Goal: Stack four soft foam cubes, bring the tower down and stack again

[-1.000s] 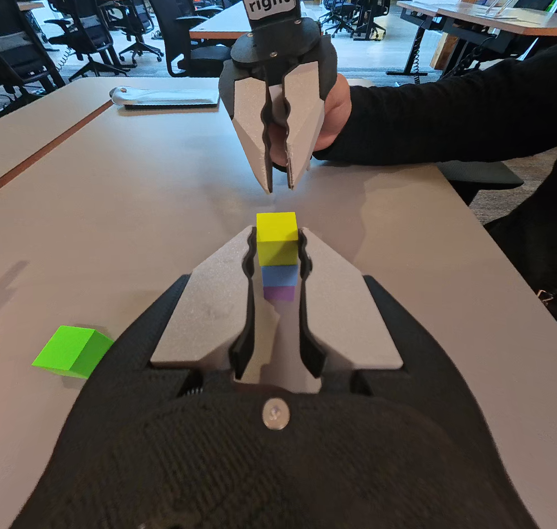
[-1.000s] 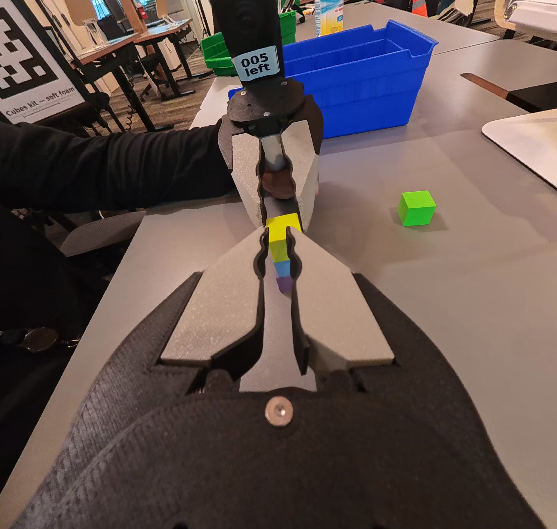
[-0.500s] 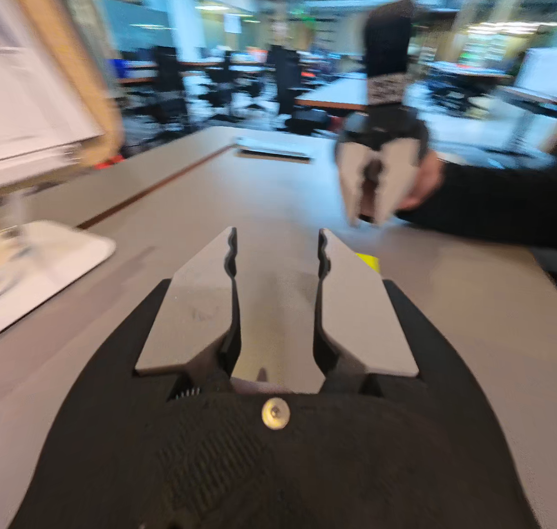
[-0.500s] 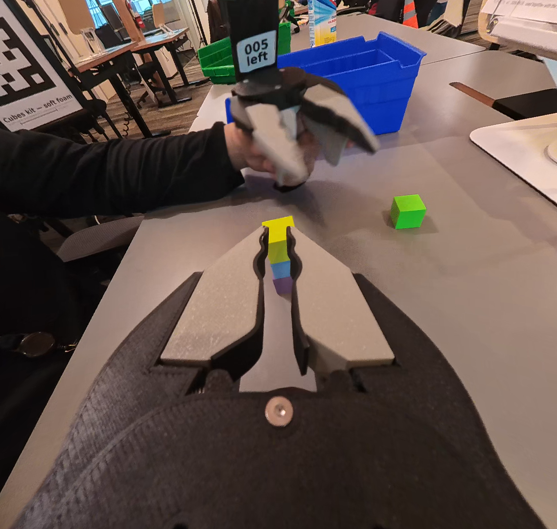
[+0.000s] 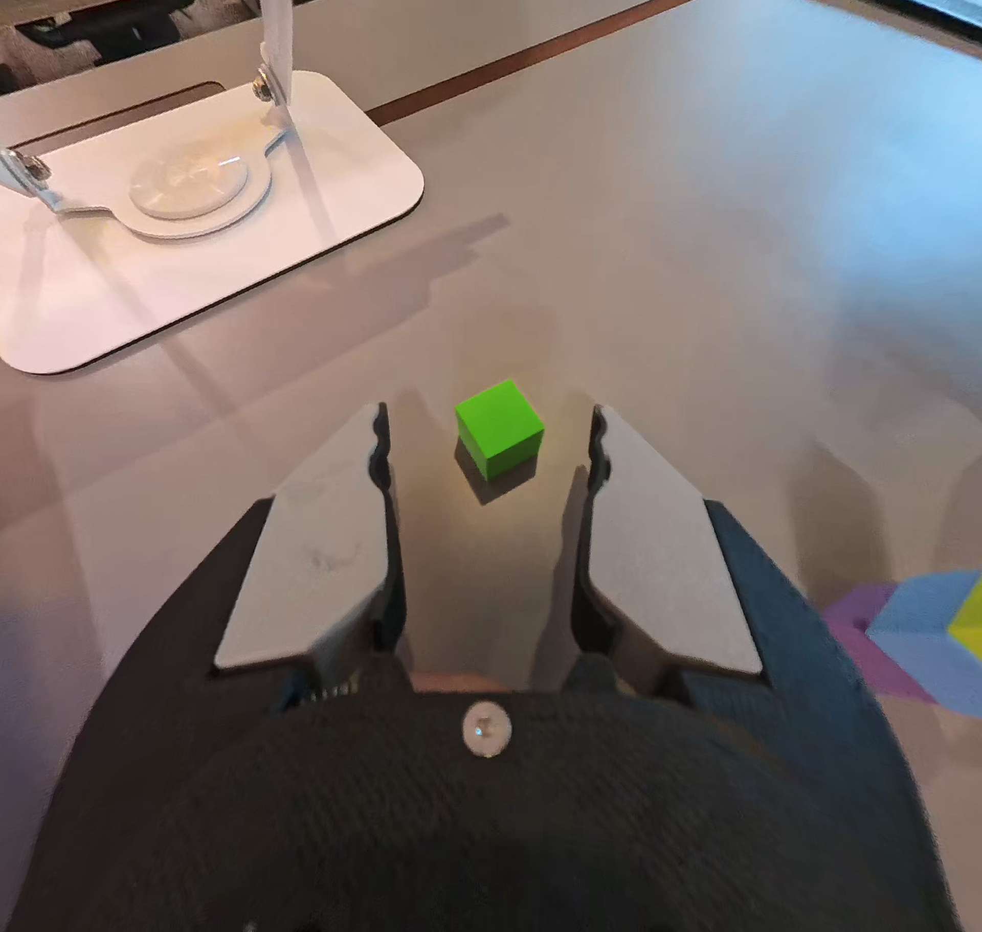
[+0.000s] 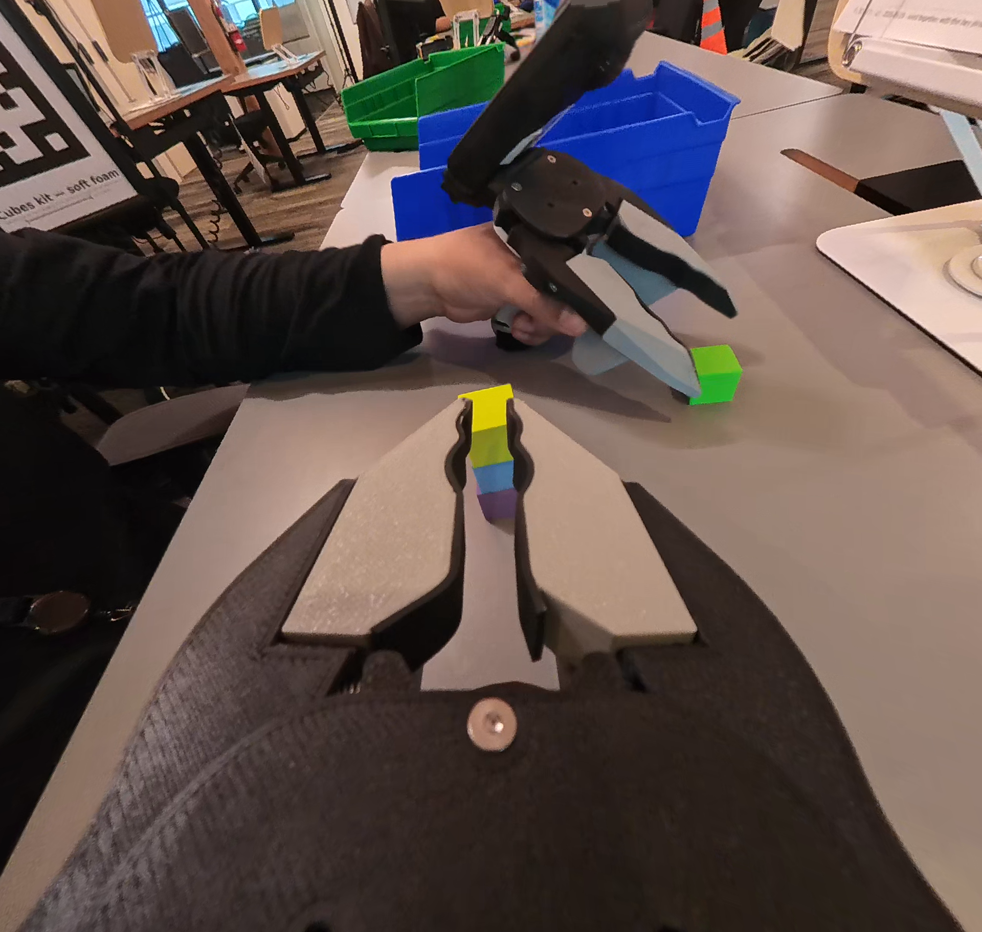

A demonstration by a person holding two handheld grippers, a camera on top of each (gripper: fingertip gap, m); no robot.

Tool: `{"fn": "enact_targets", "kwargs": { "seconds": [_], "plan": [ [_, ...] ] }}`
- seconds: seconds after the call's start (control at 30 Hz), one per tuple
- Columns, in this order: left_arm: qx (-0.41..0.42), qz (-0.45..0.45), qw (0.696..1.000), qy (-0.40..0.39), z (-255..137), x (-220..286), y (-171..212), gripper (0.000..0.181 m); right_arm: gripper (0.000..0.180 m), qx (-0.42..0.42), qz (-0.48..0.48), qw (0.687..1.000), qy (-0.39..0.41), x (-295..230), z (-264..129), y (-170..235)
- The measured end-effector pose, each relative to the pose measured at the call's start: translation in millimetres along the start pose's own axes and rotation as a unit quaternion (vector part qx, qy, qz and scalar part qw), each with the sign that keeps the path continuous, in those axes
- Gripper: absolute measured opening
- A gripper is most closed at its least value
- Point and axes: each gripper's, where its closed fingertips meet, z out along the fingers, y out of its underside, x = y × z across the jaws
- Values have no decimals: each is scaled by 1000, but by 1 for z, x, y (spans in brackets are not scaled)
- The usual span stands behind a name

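Left gripper [image 5: 488, 428] wide open around green cube [image 5: 499, 430], one corner turned toward camera. Right gripper [image 6: 490, 418] narrowly parted beside upright yellow-blue-purple tower [image 6: 492, 452]; contact unclear.

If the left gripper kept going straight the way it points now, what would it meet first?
Most likely the green cube: it sits on the table between the open fingers of the left gripper, just ahead of the tips. In the right wrist view one fingertip looks close to it; contact is unclear.
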Motion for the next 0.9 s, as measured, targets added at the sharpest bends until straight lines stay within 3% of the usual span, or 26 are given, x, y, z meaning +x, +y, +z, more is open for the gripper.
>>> {"fn": "enact_targets", "kwargs": {
  "seconds": [0.13, 0.2, 0.33, 0.43, 0.63, 0.8, 0.9],
  "plan": [
    [-45, 6, 999, -16, 11, -1, 10, 57, 10, 7, 1, 1000, 2, 0, -3, -3],
    [-49, 10, 999, -14, 11, 0, 11, 33, 10, 9, -1, 1000, 3, 0, -4, -5],
    [-11, 42, 999, -8, 2, 4, 3, 32, 9, 11, -2, 1000, 11, 1, -6, -7],
    [65, 115, 991, 12, -15, 17, -14, 32, 9, 8, 9, 999, 30, 9, -8, -5],
    [184, 355, 916, -8, -69, 66, -45, 32, 17, 38, 51, 997, 39, 19, -14, -11],
    [232, 419, 877, 47, -98, 113, -50, 32, 30, 82, 94, 992, -2, 11, -16, -25],
    [251, 459, 851, 41, -103, 125, -49, 32, 36, 94, 110, 989, -18, 7, -14, -30]
  ]
}}
